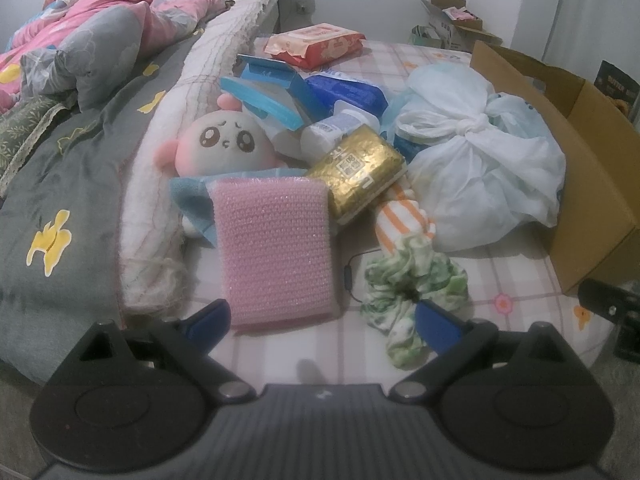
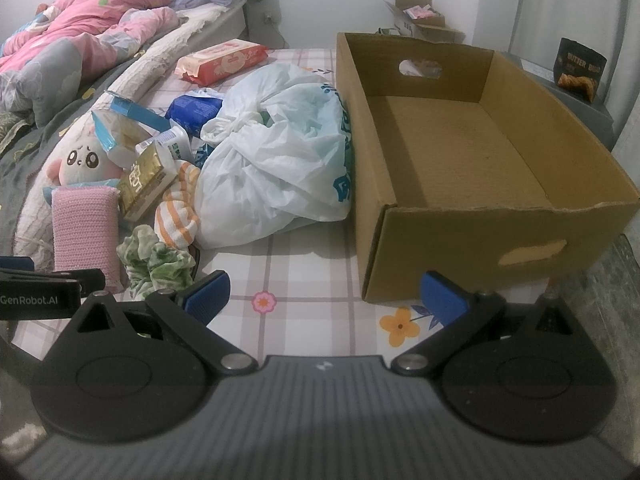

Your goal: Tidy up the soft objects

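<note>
A pile of soft things lies on the checked bed sheet: a pink knitted sponge, a green-white scrunchie, an orange-striped cloth, a round plush toy, a gold tissue pack and a knotted white plastic bag. My left gripper is open, just short of the sponge and scrunchie, holding nothing. My right gripper is open over bare sheet, in front of an empty cardboard box. The bag rests against the box's left wall.
Blue packets, a white bottle and a red wipes pack lie behind the pile. A grey and pink duvet covers the left side. A dark snack bag stands right of the box. The left gripper's body shows at the right view's left edge.
</note>
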Motion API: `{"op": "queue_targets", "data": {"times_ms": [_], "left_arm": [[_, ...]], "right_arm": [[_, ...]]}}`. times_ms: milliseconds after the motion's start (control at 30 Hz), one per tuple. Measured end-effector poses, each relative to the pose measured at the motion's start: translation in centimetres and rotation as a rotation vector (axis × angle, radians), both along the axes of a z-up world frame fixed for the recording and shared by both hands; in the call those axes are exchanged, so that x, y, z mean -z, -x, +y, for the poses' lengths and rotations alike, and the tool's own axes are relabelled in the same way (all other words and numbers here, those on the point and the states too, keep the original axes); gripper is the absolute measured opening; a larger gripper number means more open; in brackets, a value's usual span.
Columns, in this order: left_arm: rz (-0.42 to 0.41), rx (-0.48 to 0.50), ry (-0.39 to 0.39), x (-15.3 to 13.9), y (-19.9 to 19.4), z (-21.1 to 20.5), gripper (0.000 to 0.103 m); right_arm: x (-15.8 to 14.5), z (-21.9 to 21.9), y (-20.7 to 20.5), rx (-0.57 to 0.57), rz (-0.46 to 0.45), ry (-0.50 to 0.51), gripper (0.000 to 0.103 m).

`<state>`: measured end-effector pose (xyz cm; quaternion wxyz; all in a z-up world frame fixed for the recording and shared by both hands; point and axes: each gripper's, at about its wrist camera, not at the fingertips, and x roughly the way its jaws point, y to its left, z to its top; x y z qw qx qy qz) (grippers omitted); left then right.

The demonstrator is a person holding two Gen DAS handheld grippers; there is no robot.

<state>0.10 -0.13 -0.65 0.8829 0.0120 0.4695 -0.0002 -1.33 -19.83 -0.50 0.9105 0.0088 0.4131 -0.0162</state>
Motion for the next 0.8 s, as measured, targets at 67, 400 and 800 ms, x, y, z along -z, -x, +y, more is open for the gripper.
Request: {"op": "queue_targets", "data": {"times_ms": [67,400,800], "left_arm": [[0.000,-0.001,0.000,0.01,0.00,0.00,0.099],[0.004,-0.001,-0.001,0.25,0.06,-0.16,0.099],[0.000,0.044,0.002,0.19,-0.04,0.52,0.099]], "right_arm": [[-0.06,-0.08,-0.03,0.001,0.000,0.001,0.102],[0.00,-0.02,-0.05,0.001,0.001,-0.001,0.102],[-0.02,-0.01,-0.14,-0.012,-0.003,-0.019,0.102]]}}
